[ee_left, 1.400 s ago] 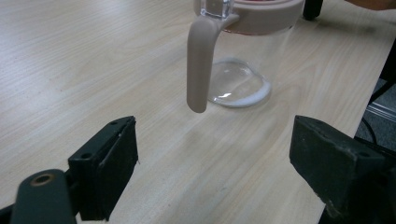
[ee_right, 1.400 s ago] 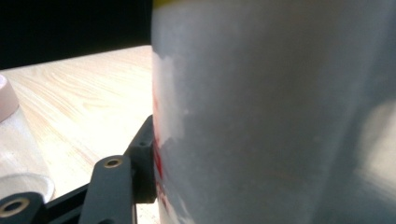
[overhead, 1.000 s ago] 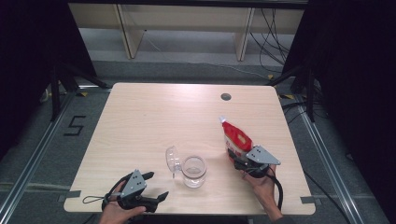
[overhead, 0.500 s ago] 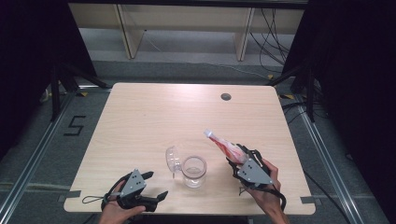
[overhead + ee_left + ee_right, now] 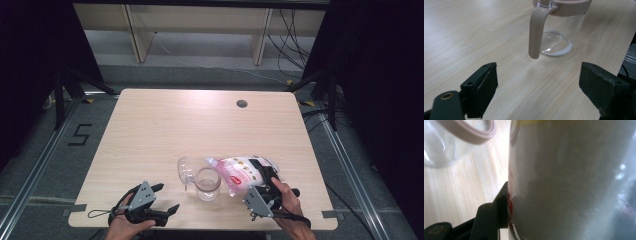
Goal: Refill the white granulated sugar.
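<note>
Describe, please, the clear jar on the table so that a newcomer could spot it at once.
On the pale wooden table, look near the front edge, between the two grippers. The jar stands upright there, clear glass with a beige rim and handle, its hinged lid flipped open to the left; the pink-and-white bag tilts toward it from the right.

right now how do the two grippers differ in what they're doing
The left gripper rests low at the table's near edge with its jaws wide apart and nothing between them; the right gripper is shut on the white and red plastic bag. The left one points at the clear glass jar with a beige rim and handle from a distance, while the right one tilts the bag's corner over the jar's mouth. Both are black, hand-held and two-jawed.
</note>
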`<state>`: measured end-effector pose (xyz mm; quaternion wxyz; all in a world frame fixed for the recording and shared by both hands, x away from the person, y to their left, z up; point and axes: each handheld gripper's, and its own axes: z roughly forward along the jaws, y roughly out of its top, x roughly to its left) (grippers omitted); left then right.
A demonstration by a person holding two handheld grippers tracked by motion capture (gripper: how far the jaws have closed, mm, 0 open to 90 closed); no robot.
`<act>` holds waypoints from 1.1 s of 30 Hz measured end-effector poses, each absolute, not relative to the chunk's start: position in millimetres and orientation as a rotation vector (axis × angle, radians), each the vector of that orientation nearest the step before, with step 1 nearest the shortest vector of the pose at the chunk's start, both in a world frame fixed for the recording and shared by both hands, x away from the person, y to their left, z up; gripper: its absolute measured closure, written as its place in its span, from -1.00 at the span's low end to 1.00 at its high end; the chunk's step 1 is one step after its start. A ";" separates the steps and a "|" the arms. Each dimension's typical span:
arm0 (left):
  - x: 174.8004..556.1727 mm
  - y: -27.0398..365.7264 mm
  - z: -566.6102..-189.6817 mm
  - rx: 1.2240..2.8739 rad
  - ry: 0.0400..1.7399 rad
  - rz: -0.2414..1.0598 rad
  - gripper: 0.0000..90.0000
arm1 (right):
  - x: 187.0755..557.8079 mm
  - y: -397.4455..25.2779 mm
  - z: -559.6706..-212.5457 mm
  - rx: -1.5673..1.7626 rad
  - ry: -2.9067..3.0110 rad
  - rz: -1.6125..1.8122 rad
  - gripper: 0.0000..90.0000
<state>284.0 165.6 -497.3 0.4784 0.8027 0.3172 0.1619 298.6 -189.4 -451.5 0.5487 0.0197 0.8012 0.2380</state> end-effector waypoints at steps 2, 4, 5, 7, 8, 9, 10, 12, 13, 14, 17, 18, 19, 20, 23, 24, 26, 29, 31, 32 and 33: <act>283.8 165.9 -497.4 1.957 0.778 0.393 -0.66 | 298.5 -188.4 -448.1 -0.051 1.883 0.482 0.04; 283.5 165.8 -497.8 1.953 0.783 0.389 -0.66 | 296.4 -187.5 -452.7 -0.021 1.897 0.505 0.04; 283.5 165.8 -497.9 1.953 0.782 0.389 -0.66 | 296.1 -187.1 -451.6 -0.059 1.890 0.454 0.04; 283.4 165.7 -497.8 1.955 0.780 0.389 -0.66 | 295.0 -186.2 -451.8 -0.102 1.891 0.398 0.04; 283.1 165.4 -497.8 1.953 0.782 0.387 -0.66 | 294.5 -186.2 -451.7 -0.116 1.887 0.382 0.05; 283.1 165.4 -497.7 1.953 0.782 0.386 -0.66 | 293.2 -186.0 -452.0 -0.122 1.889 0.354 0.05; 283.1 165.3 -497.6 1.953 0.782 0.387 -0.66 | 294.0 -186.0 -451.2 -0.169 1.877 0.324 0.05; 283.3 165.5 -497.5 1.955 0.782 0.389 -0.66 | 291.3 -185.9 -453.5 -0.160 1.884 0.278 0.05; 283.7 165.9 -497.4 1.958 0.775 0.393 -0.66 | 291.9 -185.6 -451.5 -0.211 1.874 0.250 0.05; 283.7 165.8 -497.5 1.957 0.776 0.393 -0.66 | 291.6 -185.6 -449.9 -0.234 1.861 0.231 0.05; 283.5 165.2 -498.1 1.951 0.786 0.389 -0.66 | 290.5 -185.7 -451.1 -0.230 1.873 0.211 0.05; 283.9 166.0 -498.0 1.962 0.780 0.384 -0.66 | 290.0 -185.4 -452.0 -0.225 1.873 0.203 0.05; 284.0 166.1 -498.1 1.964 0.780 0.386 -0.66 | 291.9 -183.4 -448.7 -0.302 1.850 0.171 0.05; 284.1 166.2 -498.1 1.964 0.781 0.386 -0.66 | 291.3 -182.8 -449.3 -0.311 1.847 0.154 0.05; 284.1 166.8 -497.7 1.973 0.774 0.392 -0.66 | 291.8 -181.0 -452.1 -0.375 1.825 0.112 0.06; 284.0 166.8 -497.7 1.974 0.775 0.392 -0.66 | 290.3 -180.5 -451.9 -0.382 1.831 0.075 0.06; 283.9 166.8 -498.1 1.974 0.776 0.398 -0.66 | 289.6 -180.2 -453.9 -0.387 1.817 0.075 0.06; 283.7 166.5 -498.3 1.973 0.784 0.398 -0.66 | 288.4 -180.0 -453.2 -0.388 1.813 0.060 0.07; 283.9 165.9 -498.6 1.962 0.781 0.395 -0.66 | 288.7 -178.8 -450.7 -0.409 1.803 0.043 0.07; 283.9 166.4 -498.3 1.970 0.780 0.400 -0.66 | 288.4 -178.9 -450.1 -0.398 1.801 0.048 0.07; 283.9 166.3 -498.3 1.970 0.779 0.400 -0.66 | 288.9 -179.2 -450.4 -0.401 1.791 0.061 0.07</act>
